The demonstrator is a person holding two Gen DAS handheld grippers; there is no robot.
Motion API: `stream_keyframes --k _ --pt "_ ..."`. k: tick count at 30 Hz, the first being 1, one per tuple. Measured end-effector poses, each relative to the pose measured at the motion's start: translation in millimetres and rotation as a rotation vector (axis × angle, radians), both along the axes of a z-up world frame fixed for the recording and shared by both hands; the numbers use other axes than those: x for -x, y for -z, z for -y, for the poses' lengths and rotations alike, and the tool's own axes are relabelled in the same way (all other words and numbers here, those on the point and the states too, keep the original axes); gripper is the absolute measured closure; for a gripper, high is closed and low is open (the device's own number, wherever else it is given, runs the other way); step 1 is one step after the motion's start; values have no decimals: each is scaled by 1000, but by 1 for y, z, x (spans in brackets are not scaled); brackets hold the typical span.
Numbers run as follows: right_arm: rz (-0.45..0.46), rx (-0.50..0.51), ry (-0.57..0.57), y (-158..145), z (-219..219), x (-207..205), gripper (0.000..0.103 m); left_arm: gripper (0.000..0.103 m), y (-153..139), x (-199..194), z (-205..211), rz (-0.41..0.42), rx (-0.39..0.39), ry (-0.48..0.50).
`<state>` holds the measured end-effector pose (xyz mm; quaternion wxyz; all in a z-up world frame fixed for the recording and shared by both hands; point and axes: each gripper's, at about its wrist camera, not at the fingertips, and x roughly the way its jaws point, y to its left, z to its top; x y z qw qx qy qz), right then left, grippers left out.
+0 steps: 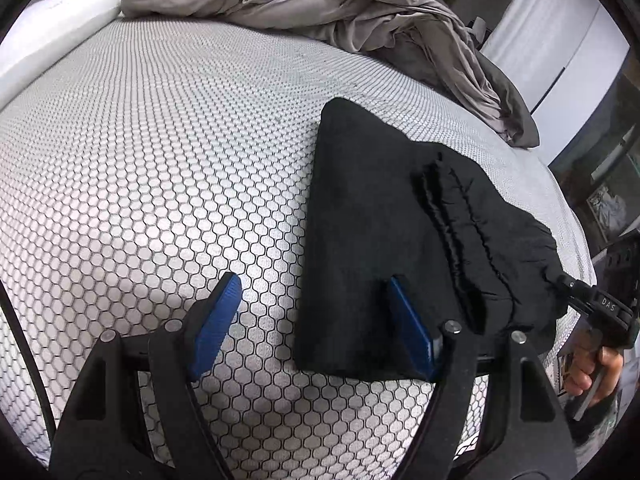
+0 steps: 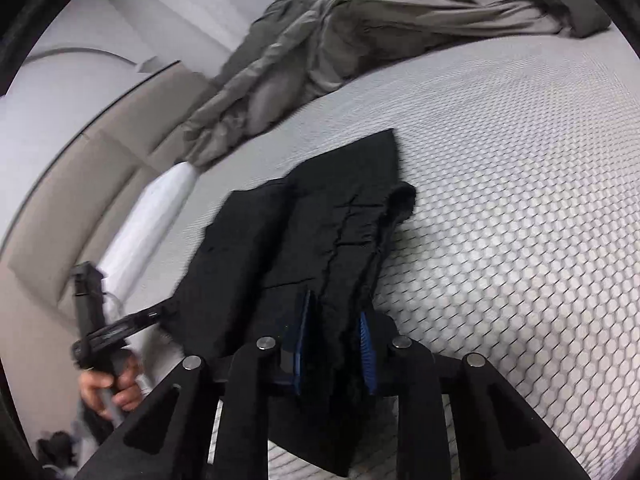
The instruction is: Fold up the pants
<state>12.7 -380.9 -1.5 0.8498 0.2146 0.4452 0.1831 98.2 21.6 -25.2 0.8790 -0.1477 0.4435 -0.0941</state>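
On the honeycomb-patterned mattress (image 1: 160, 168) the black pants (image 1: 380, 240) lie partly folded, long axis running away from you toward the rumpled grey duvet (image 1: 320, 4). Your right gripper (image 2: 334, 344) is clenched on the near waistband end, cloth bunched between its blue pads. Your left gripper (image 1: 316, 320) is released: one finger over the pants' near-left edge, the other over bare mattress. So the free near corner sits just inside your left jaws, and that hand looks nearer to it.

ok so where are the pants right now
The black pants lie folded on the honeycomb mattress, below the grey duvet; the right gripper pinches their near edge.
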Motion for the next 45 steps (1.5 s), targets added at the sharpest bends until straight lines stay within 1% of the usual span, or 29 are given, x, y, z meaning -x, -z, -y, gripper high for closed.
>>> stream_keyframes --k 1,2,3,8,9,11,13,14,15,17,21,22,23,24,25,26,28,29,30,31,32,33,34,36,38,40,41,42,45 --pt "-28 42 -4 6 0 -3 82 31 -2 4 1 7 -1 3" --pt "-60 106 -9 14 -2 -7 77 30 -3 7 1 11 -5 8" --pt "-73 143 -2 20 -2 -7 66 30 -4 7 2 15 -13 13" --pt "20 136 -3 -2 -3 3 66 30 -7 15 7 6 -36 22" --pt "36 106 -11 -8 -1 6 66 30 -8 14 8 6 -37 24" --pt "38 55 -34 -11 1 8 66 30 -6 14 7 6 -41 28" --pt "3 19 -52 -4 4 6 66 30 -7 15 8 5 -40 31" --pt "-1 3 -53 -3 5 5 71 30 -7 15 8 4 -40 31" --pt "0 -5 -55 -3 5 6 84 31 -7 15 8 4 -41 31" --pt "22 -25 -64 -11 4 7 95 30 -9 15 8 5 -40 29" --pt "34 -125 -116 -28 2 29 96 30 -11 13 9 9 -38 26" --pt "27 -108 -120 -27 1 33 96 30 -11 13 9 8 -37 26" --pt "11 -42 -112 -23 -1 35 96 30 -11 12 10 6 -36 24" --pt "-7 105 -75 -15 -6 33 95 30 -10 11 9 2 -35 23" --pt "-22 212 -49 -6 -9 32 92 30 -8 8 9 -5 -33 26" --pt "-36 210 -51 3 -12 31 88 31 -6 8 10 -10 -29 29" --pt "-71 85 -22 17 6 26 71 31 -2 5 12 -21 -19 40" --pt "-66 25 4 18 14 24 56 32 0 4 13 -22 -17 28" --pt "-65 -32 19 20 20 22 54 37 2 4 14 -22 -3 37" --pt "-71 -55 25 23 23 21 54 55 3 3 15 -19 18 60" --pt "-77 -76 31 27 22 17 58 57 3 4 17 -22 12 66" --pt "-80 -83 26 31 19 12 70 60 1 7 19 -11 -15 67" --pt "-92 -87 20 35 16 7 78 65 1 7 21 -9 -31 75" --pt "-69 -53 41 31 11 -3 84 68 1 11 22 -24 -38 93" --pt "-41 9 69 22 9 -21 84 68 2 18 23 -54 -7 119" --pt "-40 134 89 19 3 -32 72 68 2 27 29 -61 -7 160" --pt "-36 223 101 16 -2 -34 56 67 -1 31 32 -50 -22 161" --pt "-15 240 114 12 -3 -30 51 67 -3 33 31 -37 -24 154" --pt "66 280 113 -9 -8 -11 51 66 -7 34 22 -24 -3 112"
